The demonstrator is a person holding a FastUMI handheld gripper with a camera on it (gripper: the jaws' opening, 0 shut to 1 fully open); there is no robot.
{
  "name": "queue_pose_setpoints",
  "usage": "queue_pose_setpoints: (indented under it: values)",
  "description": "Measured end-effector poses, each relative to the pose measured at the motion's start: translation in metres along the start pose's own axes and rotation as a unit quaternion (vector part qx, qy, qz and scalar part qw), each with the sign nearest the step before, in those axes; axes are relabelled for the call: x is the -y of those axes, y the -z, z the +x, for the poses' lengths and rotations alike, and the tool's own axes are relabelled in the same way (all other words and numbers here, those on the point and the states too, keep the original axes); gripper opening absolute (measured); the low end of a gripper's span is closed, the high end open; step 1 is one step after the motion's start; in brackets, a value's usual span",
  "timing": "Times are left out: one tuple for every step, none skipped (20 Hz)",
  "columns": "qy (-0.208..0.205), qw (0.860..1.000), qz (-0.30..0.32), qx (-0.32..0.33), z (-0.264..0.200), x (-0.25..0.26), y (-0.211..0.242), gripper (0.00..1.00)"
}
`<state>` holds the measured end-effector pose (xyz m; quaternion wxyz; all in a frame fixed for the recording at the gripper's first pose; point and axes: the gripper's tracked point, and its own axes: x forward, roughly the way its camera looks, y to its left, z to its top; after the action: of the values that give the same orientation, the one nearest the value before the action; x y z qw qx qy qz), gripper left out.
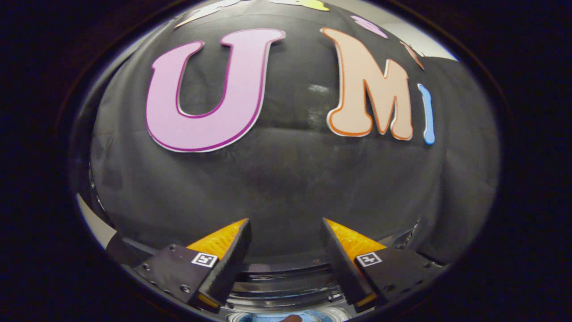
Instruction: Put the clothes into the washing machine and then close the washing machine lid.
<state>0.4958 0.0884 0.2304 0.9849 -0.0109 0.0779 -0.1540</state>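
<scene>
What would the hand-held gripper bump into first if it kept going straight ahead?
Probably the black cloth wall. The hand-held gripper is open with nothing between its fingers, and the cloth lies straight beyond them. How far off it hangs is hard to tell.

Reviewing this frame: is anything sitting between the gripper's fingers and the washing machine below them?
Nothing visible. The gripper is open with an empty gap between its fingers, which point at the black cloth wall. The washing machine's rim shows just below the fingers, unobstructed. I cannot make out any clothes or the lid's position.

A recording booth, not a home: black cloth (286, 179) walls it in behind a washing machine (286, 286).
</scene>
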Motion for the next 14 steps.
queue_pose_setpoints:
  values:
    - [0.0,1.0,0.012,0.008,-0.0003,-0.0013,0.0008,0.97]
    - [-0.002,1.0,0.006,0.014,-0.0012,-0.0015,0.0011,0.97]
    - [-0.002,1.0,0.004,0.015,-0.0011,0.0009,-0.0013,0.97]
    - [-0.002,1.0,0.005,0.016,-0.0026,0.0007,-0.0015,0.97]
    - [-0.004,1.0,0.007,0.014,-0.0023,-0.0002,-0.0008,0.97]
    - [-0.005,1.0,0.006,0.016,-0.0025,-0.0004,-0.0017,0.97]
    - [-0.007,1.0,0.004,0.02,-0.003,-0.0002,-0.0019,0.97]
    - [-0.008,1.0,0.007,0.026,-0.0038,0.0001,-0.0041,0.97]
    - [-0.009,0.999,0.009,0.032,-0.0049,-0.0007,-0.0046,0.97]
    - [-0.01,0.999,0.01,0.035,-0.0046,-0.0003,-0.0052,0.97]
    - [-0.011,0.999,0.011,0.038,-0.0038,-0.0003,-0.0056,0.96]
    - [-0.01,0.999,0.012,0.039,-0.0033,-0.0003,-0.0061,0.97]
    - [-0.009,0.999,0.012,0.042,-0.0037,0.0003,-0.0059,0.97]
    - [-0.008,0.999,0.014,0.043,-0.005,0.0011,-0.0062,0.97]
